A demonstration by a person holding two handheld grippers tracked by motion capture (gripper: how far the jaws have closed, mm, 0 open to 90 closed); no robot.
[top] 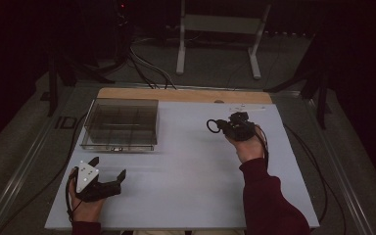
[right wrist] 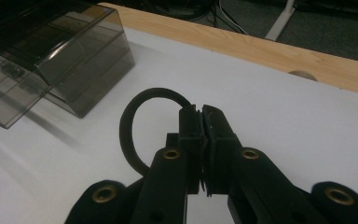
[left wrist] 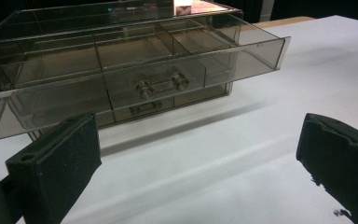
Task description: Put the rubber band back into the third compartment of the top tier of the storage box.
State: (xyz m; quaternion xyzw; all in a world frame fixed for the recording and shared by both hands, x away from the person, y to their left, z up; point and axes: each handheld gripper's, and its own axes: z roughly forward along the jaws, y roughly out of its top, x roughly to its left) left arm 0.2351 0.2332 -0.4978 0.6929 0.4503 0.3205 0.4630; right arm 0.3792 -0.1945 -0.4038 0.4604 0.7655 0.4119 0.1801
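White tabletop (top: 186, 166) lay under the spread-jawed left gripper (top: 108, 177) facing an open smoky drawer box (left wrist: 121, 70), while the right gripper (right wrist: 201, 135) pinched a black rubber ring (right wrist: 130, 126).

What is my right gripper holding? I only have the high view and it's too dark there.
Observer: A black ring. The right gripper has its jaws shut on the ring's edge, and the loop sticks out to one side.
Operator: Is the box's drawer open?
Observer: Yes. The left gripper view shows the clear box with its top drawer pulled out. The compartments look empty.
Operator: And my left gripper?
Observer: The left gripper is open with nothing between its jaws. It faces the drawer's handle.
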